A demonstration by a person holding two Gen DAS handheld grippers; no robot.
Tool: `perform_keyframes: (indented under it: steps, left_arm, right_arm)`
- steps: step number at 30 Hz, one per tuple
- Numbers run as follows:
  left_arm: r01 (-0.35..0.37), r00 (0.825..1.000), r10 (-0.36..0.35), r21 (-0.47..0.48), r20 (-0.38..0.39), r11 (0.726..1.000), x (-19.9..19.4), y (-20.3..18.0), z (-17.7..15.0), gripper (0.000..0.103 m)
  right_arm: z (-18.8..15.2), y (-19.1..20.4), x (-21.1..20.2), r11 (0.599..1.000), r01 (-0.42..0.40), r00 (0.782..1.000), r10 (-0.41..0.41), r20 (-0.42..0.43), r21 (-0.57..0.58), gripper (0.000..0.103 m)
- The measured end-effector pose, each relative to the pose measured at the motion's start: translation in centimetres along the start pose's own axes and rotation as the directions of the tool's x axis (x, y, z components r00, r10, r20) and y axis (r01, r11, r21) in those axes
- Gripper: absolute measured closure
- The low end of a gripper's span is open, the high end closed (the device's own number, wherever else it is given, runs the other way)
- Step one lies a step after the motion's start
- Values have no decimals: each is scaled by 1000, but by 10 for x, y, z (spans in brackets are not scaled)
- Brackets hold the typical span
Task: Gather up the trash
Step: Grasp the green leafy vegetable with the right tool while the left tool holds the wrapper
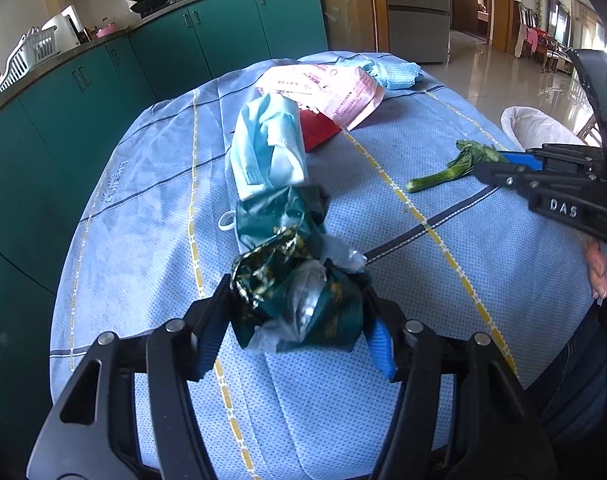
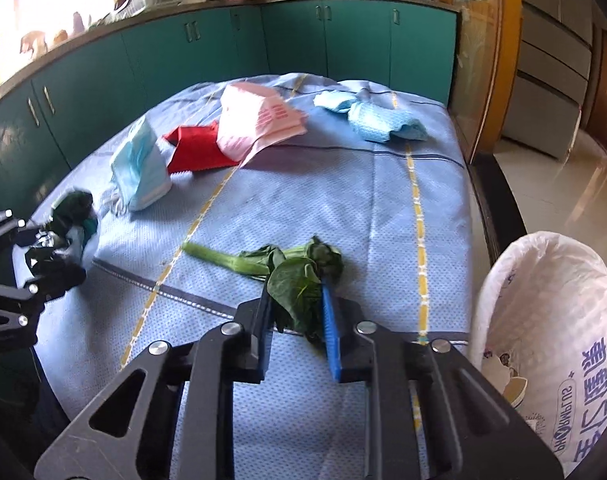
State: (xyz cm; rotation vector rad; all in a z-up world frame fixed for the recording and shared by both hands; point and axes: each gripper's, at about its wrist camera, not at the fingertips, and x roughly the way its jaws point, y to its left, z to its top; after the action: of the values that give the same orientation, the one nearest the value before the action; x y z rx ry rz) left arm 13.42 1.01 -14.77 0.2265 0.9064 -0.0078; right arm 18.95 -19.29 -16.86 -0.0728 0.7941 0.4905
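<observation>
Right gripper (image 2: 296, 316) pinches the limp, light greens (image 2: 299, 276) by the leaves near the table's (image 2: 343, 200) bin-side edge; left gripper (image 1: 295, 320), half-open, hugs a crinkly wrapper (image 1: 299, 296).

The left hand-held gripper (image 1: 295, 320) is angling downward, its two fingers pressing on either side of a crumpled green wrapper (image 1: 299, 304). The right hand-held gripper (image 2: 297, 312) is also tilting down, its fingers clamping tight on a leafy green stalk (image 2: 291, 284). Fingertips of the person's hand (image 1: 597, 272) are showing behind it.
</observation>
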Motion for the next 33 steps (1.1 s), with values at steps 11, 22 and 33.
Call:
perform_keyframes:
  steps: [11, 22, 33]
  left_arm:
    - [14, 1000, -14, -38, 0, 999, 4, 8, 1, 27]
    - [36, 999, -37, -85, -11, 996, 16, 18, 8, 23]
    - [56, 998, -57, -95, -13, 994, 18, 22, 2, 23]
  right_arm:
    - [2, -15, -17, 999, 2, 998, -6, 67, 55, 81]
    - [6, -14, -6, 999, 49, 997, -49, 52, 1, 33]
    - [4, -4, 10, 998, -37, 999, 34, -40, -58, 45]
